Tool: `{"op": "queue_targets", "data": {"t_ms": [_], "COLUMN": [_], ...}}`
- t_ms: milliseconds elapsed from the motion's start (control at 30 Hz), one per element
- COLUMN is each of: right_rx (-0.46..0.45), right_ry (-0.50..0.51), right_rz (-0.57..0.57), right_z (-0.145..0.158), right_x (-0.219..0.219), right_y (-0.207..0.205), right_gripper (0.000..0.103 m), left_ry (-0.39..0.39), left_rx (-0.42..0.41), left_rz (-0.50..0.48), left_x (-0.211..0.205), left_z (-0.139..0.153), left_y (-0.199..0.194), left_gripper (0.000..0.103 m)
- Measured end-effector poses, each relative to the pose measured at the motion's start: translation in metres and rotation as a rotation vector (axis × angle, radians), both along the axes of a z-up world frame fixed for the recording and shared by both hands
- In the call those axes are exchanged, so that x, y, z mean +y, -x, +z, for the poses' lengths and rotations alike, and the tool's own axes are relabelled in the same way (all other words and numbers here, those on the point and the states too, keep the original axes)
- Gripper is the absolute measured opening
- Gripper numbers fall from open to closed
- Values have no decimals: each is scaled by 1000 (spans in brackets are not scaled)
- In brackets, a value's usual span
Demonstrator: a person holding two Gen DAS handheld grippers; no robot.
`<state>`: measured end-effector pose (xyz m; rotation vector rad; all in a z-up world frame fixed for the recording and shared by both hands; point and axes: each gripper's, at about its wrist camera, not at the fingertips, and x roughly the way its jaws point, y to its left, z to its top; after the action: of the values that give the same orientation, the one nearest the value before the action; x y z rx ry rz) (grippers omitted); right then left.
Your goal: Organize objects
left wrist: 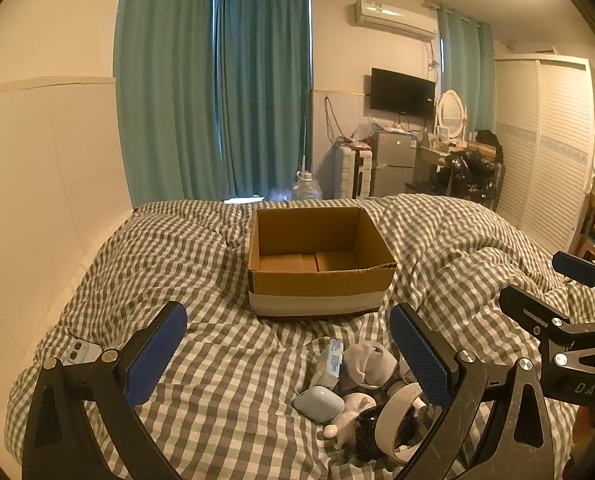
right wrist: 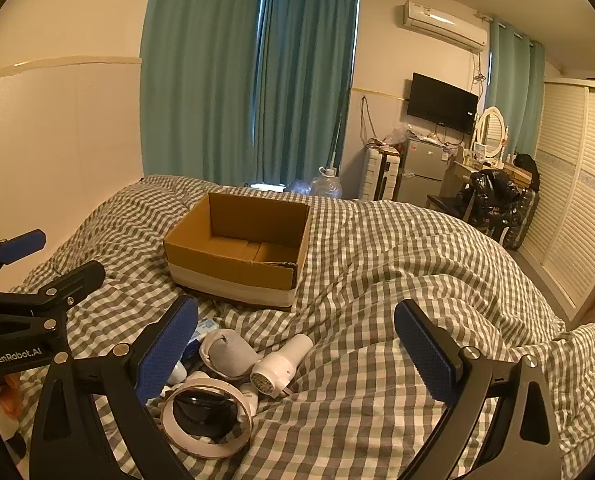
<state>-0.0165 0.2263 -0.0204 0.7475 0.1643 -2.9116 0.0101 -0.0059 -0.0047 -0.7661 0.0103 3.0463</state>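
An open, empty cardboard box [left wrist: 321, 280] stands on the checked bed ahead; it also shows in the right wrist view [right wrist: 233, 268]. A pile of small objects lies in front of it: a tape roll [left wrist: 397, 420] [right wrist: 207, 420], a rolled grey sock [left wrist: 367, 362] [right wrist: 227, 354], a pale blue case [left wrist: 319, 403], a small blue-white packet [left wrist: 332, 360], a white figurine [left wrist: 347, 420] and a white cylindrical device [right wrist: 281, 364]. My left gripper [left wrist: 293, 360] is open above the pile's left side. My right gripper [right wrist: 297, 360] is open over the pile's right side. Both are empty.
A phone [left wrist: 82, 351] lies on the bed at the left, by the wall. The checked duvet [right wrist: 417, 280] is rumpled and humps up on the right. Beyond the bed are curtains, a water jug [left wrist: 307, 188], a fridge and a wardrobe.
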Motion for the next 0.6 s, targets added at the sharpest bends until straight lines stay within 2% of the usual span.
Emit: {"op": "queue_targets", "data": {"t_ms": [300, 467, 600], "right_rx": [-2, -17, -65], "right_ry": [25, -1, -10], "right_rz": [-2, 18, 50], "right_z": [4, 3, -8], "right_x": [-1, -8, -15], "right_y": [-3, -4, 0], "right_gripper": [98, 94, 84], "left_ry": [-1, -1, -1], "left_rx": [-4, -16, -37], "left_rz": [9, 12, 19], "left_x": [-3, -6, -11], "left_z": [1, 0, -7], "left_y": [-1, -4, -2], "left_gripper": [103, 103, 103]}}
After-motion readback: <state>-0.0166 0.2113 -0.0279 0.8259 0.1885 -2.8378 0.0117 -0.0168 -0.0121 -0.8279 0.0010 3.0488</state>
